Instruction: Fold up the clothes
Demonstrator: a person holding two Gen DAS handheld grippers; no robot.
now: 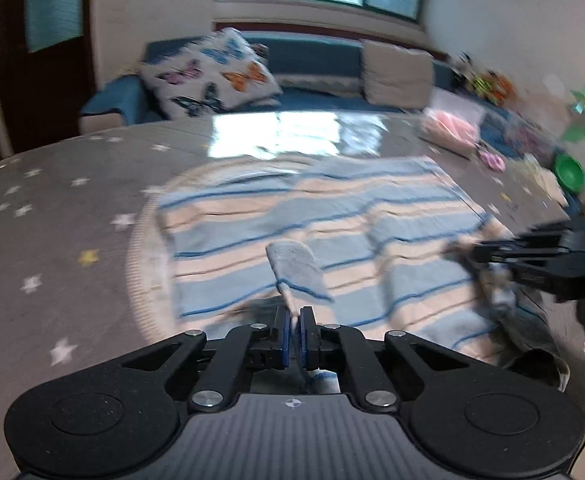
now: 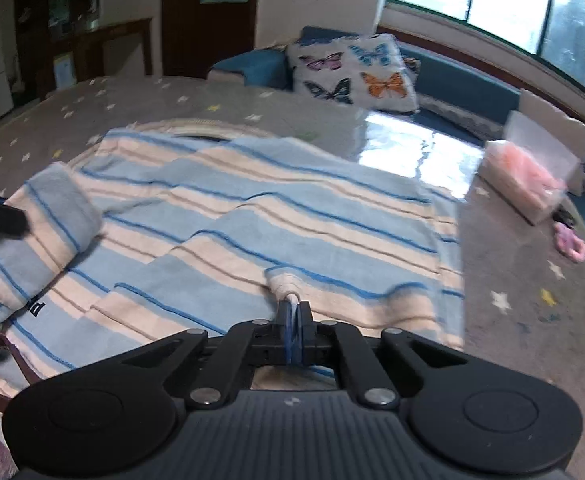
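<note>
- We see the striped garment [image 2: 252, 216] spread on the table [image 1: 52, 220]: pale blue and cream bands split by thin darker blue lines, soft knit-like texture.
- It lies mostly flat, with layered overlapping edges across the middle and a few shallow wrinkles.
- Our left claw [image 1: 294, 330] is closed on a pinch of the fabric; a small tongue of cloth stands up just ahead of the pads.
- Our right claw [image 2: 294, 326] is closed on another raised fold of the same garment, near its front edge.
- In the right wrist view, the left claw shows at the left edge beside a rolled-up cuff or sleeve end, lifted off the table.
- Dark printed lettering shows on the fabric near the lower left, too partial to read.
- Table cover is grey with white and yellow stars.
- A clear box [image 2: 532, 176] with pink contents sits on the table, well apart from the garment.
- A butterfly cushion [image 2: 352, 72] lies on the blue sofa [image 1: 316, 52] behind the table.
</note>
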